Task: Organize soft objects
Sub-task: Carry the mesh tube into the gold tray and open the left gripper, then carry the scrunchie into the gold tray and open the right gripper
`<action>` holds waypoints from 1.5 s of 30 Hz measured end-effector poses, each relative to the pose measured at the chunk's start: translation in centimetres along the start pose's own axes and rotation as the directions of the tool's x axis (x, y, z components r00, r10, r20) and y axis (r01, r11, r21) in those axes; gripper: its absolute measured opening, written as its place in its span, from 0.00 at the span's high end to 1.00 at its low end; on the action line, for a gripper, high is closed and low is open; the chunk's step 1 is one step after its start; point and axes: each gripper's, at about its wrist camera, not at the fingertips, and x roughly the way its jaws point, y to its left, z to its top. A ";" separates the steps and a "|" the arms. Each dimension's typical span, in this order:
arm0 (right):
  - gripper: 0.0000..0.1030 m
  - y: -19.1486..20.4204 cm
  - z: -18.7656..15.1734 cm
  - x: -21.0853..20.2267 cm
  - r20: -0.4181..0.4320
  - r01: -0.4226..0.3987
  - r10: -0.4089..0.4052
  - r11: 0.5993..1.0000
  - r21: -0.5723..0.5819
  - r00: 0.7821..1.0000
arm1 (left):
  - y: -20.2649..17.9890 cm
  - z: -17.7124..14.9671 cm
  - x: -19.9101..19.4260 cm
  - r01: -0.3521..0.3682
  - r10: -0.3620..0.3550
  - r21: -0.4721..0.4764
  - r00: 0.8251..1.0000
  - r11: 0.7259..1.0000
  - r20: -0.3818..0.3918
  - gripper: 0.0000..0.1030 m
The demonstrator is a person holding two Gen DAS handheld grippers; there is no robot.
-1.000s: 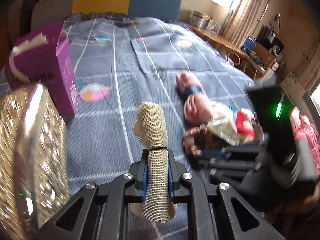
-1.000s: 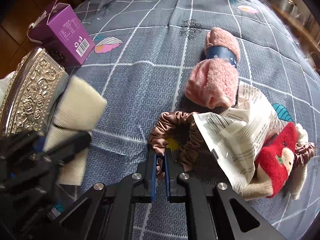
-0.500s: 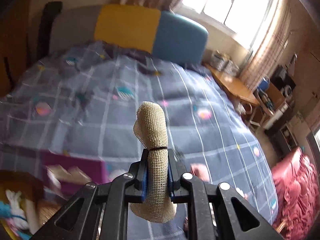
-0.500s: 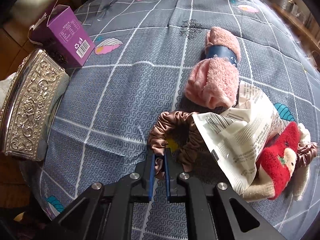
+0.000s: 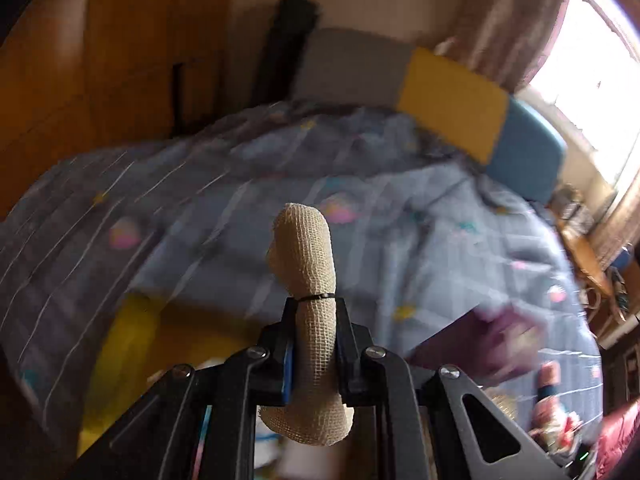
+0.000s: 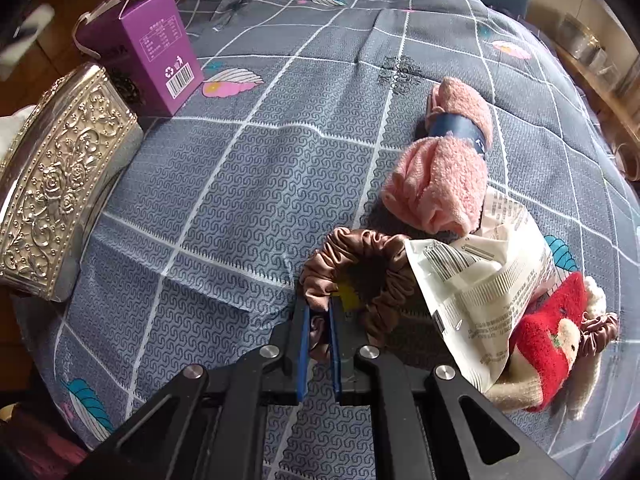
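Moved: your left hand-held gripper [image 5: 316, 344] swung the gauze roll [image 5: 310, 292] away from the pile
Right hand-held gripper [image 6: 319, 332]: pinching the limp scrunchie [image 6: 360, 268]; grip its gathered rim

Left wrist view smeared with motion blur: bedspread [image 5: 360, 208], headboard [image 5: 448, 92] and purple box [image 5: 488, 344] all streaky, only the gauze roll [image 5: 308, 280] sharp. Window [image 5: 596, 76] up and right of the roll totally blown out, daylight pouring in from there, dim orange-brown off to the roll's left. Right wrist view crisp and evenly lit, soft shadows under the scrunchie [image 6: 360, 264]. Heavy fisheye bending and dark corners in both.
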 end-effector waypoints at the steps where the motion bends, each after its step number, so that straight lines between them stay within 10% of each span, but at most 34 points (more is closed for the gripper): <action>1: 0.92 0.0 0.0 -0.1 0.001 0.003 -0.003 1.000 -0.003 1.000 | 1.5 -0.8 0.0 -0.015 0.015 -0.015 1.000 1.000 -0.006 0.86; 12: 0.91 0.7 0.0 -0.1 0.013 0.050 -0.050 0.999 -0.013 0.999 | 11.3 -10.7 0.2 -0.131 0.126 -0.081 0.989 0.988 -0.073 0.79; 33: 0.93 2.3 2.5 -1.8 0.090 0.101 -0.118 0.980 0.170 0.989 | 8.0 -16.9 -4.1 -0.099 0.100 0.015 0.994 0.995 -0.043 0.69; 45: 0.93 6.4 13.5 -11.5 0.332 -0.005 -0.045 0.989 0.148 0.942 | 7.2 -18.3 -4.3 -0.076 0.079 0.055 0.995 0.996 -0.054 0.69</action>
